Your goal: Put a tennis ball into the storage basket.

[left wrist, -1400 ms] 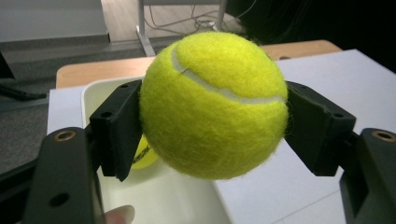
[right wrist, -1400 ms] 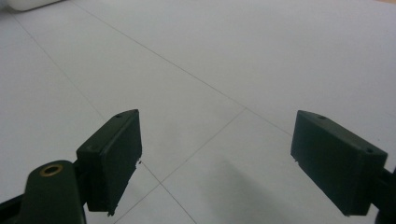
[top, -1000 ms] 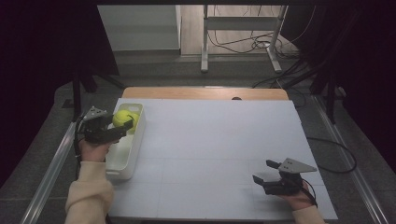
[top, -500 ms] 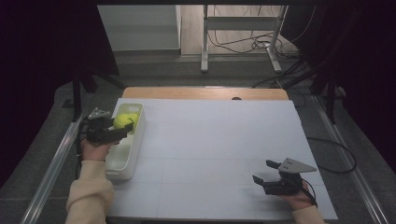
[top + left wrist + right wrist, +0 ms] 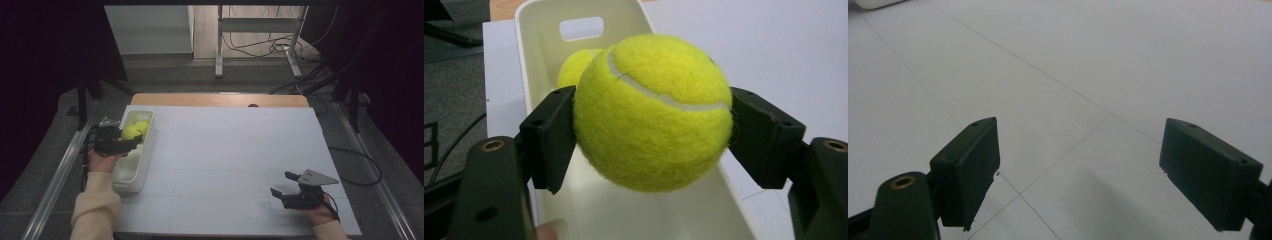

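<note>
My left gripper [image 5: 120, 141] is shut on a yellow tennis ball [image 5: 131, 132], held just above a white plastic bin [image 5: 134, 176] at the table's left edge. In the left gripper view the ball [image 5: 654, 115] is clamped between the two black jaws over the bin's inside [image 5: 539, 55]. A second tennis ball [image 5: 574, 67] lies at the bin's far end [image 5: 143, 125]. My right gripper [image 5: 281, 183] rests open near the table's front right, and nothing is between its jaws [image 5: 1078, 135].
A white sheet with faint grid lines [image 5: 225, 150] covers the table. A strip of wooden tabletop [image 5: 220, 100] shows at the far edge. Metal rails [image 5: 55, 175] run along both sides, and cables [image 5: 260, 47] lie on the floor beyond.
The left gripper with the ball has drifted slightly nearer and lower over the bin. The right gripper has stayed still and open.
</note>
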Motion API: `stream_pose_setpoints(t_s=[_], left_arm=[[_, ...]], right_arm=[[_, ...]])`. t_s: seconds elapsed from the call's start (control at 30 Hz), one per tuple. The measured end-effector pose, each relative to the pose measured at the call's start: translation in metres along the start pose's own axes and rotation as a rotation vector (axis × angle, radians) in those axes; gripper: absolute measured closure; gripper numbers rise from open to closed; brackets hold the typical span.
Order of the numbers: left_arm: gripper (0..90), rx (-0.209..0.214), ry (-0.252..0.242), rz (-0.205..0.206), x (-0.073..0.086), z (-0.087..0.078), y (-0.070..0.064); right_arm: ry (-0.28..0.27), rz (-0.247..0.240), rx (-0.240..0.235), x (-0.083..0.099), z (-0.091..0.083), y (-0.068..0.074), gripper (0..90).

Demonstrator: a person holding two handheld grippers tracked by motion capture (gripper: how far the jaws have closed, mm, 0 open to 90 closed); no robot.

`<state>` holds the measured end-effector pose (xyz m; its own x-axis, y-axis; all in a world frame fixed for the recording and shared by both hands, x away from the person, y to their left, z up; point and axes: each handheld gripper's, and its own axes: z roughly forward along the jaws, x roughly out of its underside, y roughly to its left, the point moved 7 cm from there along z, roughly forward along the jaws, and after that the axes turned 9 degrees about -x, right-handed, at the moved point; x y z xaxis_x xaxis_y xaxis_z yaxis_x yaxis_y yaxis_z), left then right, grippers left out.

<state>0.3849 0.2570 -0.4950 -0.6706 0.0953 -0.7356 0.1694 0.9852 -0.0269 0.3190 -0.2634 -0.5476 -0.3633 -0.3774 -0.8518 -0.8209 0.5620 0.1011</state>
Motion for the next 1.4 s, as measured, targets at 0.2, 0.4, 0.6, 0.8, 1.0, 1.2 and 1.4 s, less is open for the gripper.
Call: stream_pose_setpoints(t_s=[0.2,0.4,0.6,0.8,1.0,1.2,1.4], left_arm=[[26.0,-0.005,0.004,-0.003,0.001,0.000,0.002],[24.7,-0.021,0.008,-0.005,0.001,0.000,0.004],[15.0,-0.030,0.002,-0.012,-0.001,-0.002,0.004],[12.2,0.060,-0.056,0.019,-0.008,-0.011,-0.010],[11.6,0.131,-0.123,0.022,-0.011,-0.023,-0.022],[11.9,0.200,-0.164,0.058,-0.009,-0.036,-0.039],[12.1,0.256,-0.192,0.080,-0.007,-0.041,-0.057]], right_arm=[[-0.005,0.000,-0.004,0.000,0.000,0.000,16.7],[-0.004,0.001,-0.005,0.000,0.000,0.001,16.7],[-0.002,0.000,-0.005,0.000,0.000,0.001,16.7],[0.003,0.000,-0.003,0.000,0.001,0.000,16.7],[-0.002,-0.001,-0.015,-0.002,0.003,-0.001,16.8],[0.003,-0.007,-0.024,-0.003,0.006,0.000,16.7],[-0.004,-0.004,-0.027,-0.003,0.005,0.000,16.7]])
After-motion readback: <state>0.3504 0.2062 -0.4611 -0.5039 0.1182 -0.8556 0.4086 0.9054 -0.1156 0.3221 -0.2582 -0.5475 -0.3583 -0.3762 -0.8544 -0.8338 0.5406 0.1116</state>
